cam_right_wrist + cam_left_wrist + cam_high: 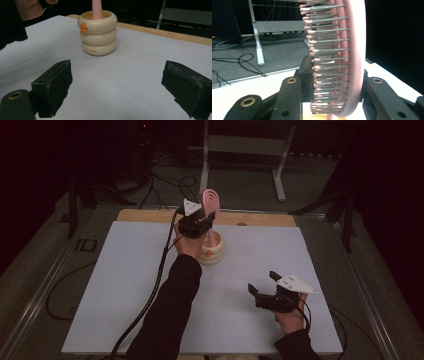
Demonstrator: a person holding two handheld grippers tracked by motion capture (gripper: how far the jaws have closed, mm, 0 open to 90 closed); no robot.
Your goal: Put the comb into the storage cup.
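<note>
A pink hairbrush stands upright with its handle down inside a cream ribbed holder that has a small orange duck on its side. My left gripper is shut on the brush just below its head. In the left gripper view the bristles and pink rim rise between the two black jaws. My right gripper rests low at the near right of the white mat. It is open, with nothing between its pads, and it faces the holder.
The mat lies on a wooden board whose far edge shows behind the holder. A white metal frame and loose cables lie on the dark floor beyond the table. A black cable trails from the left gripper across the mat.
</note>
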